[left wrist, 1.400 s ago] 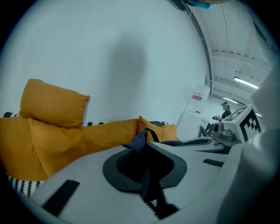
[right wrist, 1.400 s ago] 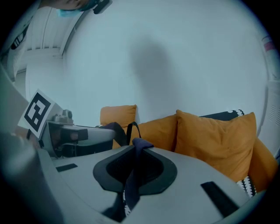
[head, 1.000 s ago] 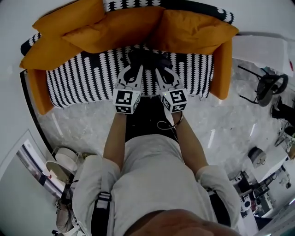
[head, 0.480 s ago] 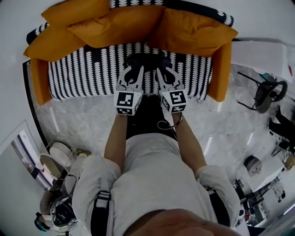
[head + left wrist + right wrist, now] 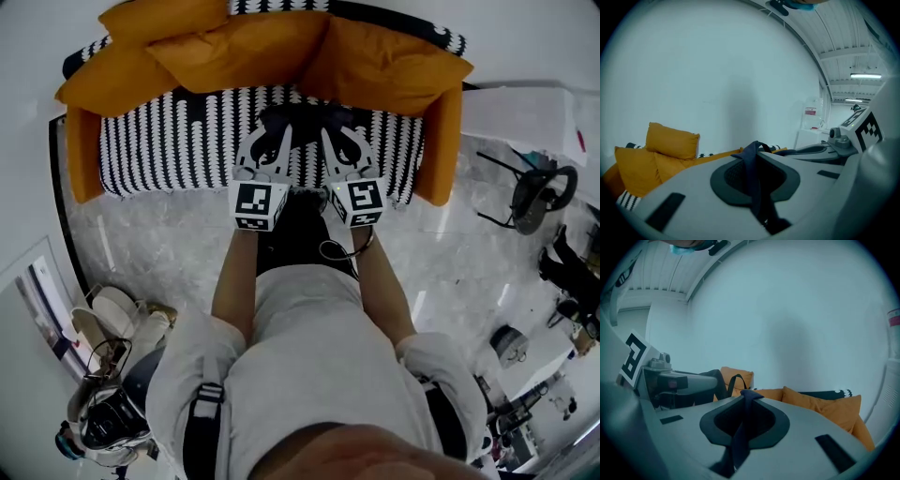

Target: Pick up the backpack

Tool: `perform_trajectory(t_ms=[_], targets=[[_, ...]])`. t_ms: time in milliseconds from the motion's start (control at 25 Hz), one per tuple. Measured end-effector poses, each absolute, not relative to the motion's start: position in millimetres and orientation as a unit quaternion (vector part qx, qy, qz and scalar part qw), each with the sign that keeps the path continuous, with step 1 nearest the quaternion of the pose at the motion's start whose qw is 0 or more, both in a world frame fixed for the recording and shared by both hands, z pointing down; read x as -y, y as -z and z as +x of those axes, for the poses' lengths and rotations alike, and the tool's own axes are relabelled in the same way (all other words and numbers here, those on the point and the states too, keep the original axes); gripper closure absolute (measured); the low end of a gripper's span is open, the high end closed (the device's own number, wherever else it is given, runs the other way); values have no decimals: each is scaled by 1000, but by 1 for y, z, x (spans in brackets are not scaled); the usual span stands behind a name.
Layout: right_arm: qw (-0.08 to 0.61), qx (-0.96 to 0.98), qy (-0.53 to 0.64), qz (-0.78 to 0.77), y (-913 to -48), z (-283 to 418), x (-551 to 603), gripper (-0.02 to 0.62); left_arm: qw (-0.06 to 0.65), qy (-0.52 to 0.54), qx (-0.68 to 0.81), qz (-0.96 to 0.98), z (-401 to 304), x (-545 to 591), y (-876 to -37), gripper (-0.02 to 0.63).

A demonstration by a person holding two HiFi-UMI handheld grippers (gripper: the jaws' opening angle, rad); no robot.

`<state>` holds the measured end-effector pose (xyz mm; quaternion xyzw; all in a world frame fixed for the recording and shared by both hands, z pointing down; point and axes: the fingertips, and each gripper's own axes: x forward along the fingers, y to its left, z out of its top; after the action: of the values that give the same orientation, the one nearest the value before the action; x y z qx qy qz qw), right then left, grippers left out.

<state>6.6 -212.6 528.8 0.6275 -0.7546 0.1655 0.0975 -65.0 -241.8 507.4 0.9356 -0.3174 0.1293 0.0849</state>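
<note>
The dark backpack [image 5: 302, 120] is over the black-and-white sofa seat [image 5: 169, 150], just beyond both grippers. My left gripper [image 5: 283, 137] is shut on a navy strap [image 5: 753, 173] that runs down between its pads. The right gripper [image 5: 327, 137] is likewise shut on a navy strap [image 5: 742, 420]. In the left gripper view the left gripper [image 5: 757, 149] points nearly level at the white wall, with the right gripper's body [image 5: 825, 150] beside it. In the right gripper view the right gripper [image 5: 746, 395] shows dark backpack fabric [image 5: 718, 380] hanging by the left gripper's body [image 5: 675, 380].
Orange cushions [image 5: 234, 56] line the sofa back and arms. A white table [image 5: 525, 108] and a black office chair [image 5: 539, 192] stand at the right. Bags and round items [image 5: 103, 375] lie on the marble floor at the lower left. The person stands close to the sofa's front edge.
Both grippers have risen, each keeping its strap. The backpack's top has come up with them, and the sofa now sits lower and farther off in the head view.
</note>
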Motion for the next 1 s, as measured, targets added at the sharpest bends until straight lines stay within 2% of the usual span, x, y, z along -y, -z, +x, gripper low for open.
perform_trajectory(t_ms=[1000], targets=[[48, 756, -99, 645, -419, -1, 130, 540, 30, -78, 365, 927, -73, 168, -399, 568]])
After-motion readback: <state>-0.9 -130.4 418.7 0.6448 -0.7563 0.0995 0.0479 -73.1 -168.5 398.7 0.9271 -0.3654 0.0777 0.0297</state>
